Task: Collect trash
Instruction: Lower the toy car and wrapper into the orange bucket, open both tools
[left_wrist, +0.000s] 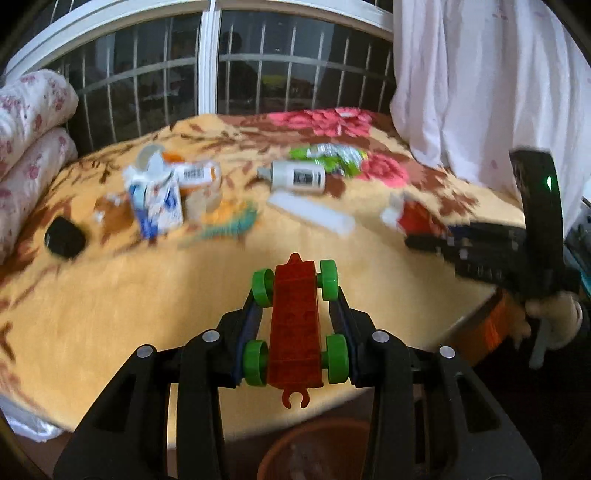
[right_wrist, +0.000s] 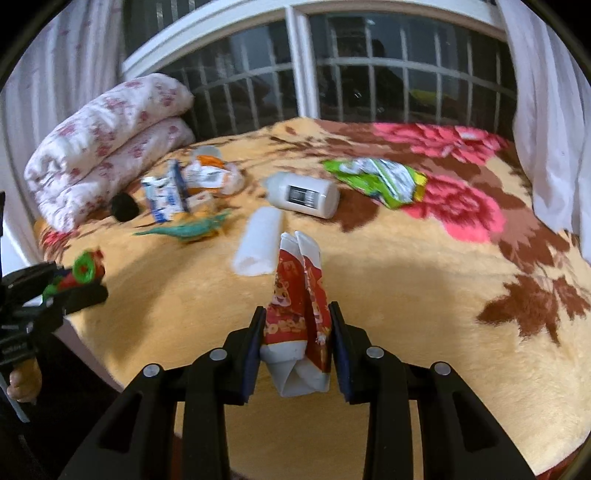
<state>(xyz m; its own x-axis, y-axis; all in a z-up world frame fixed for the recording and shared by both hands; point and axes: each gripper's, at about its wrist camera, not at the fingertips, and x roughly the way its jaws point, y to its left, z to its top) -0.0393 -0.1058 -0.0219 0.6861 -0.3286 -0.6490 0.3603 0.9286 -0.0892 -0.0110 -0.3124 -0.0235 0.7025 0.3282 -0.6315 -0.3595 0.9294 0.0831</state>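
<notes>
My left gripper (left_wrist: 295, 291) is shut on a red toy car with green wheels (left_wrist: 295, 325), held above the near edge of the bed. My right gripper (right_wrist: 297, 310) is shut on a crushed red and white carton (right_wrist: 299, 314), held over the bed. The right gripper with the carton also shows in the left wrist view (left_wrist: 417, 218). On the blanket (right_wrist: 406, 295) lie a white bottle (right_wrist: 303, 194), a green snack bag (right_wrist: 376, 177), a white tube (right_wrist: 258, 240), a blue and white carton (right_wrist: 164, 195), an orange and white wrapper (right_wrist: 210, 171) and a teal toy dinosaur (right_wrist: 188, 230).
A folded floral quilt (right_wrist: 107, 144) lies at the bed's far left. A small black object (right_wrist: 123, 206) lies beside it. A barred window (right_wrist: 332, 74) and white curtain (right_wrist: 546, 129) stand behind the bed. A brown bucket (left_wrist: 314, 450) stands below the left gripper.
</notes>
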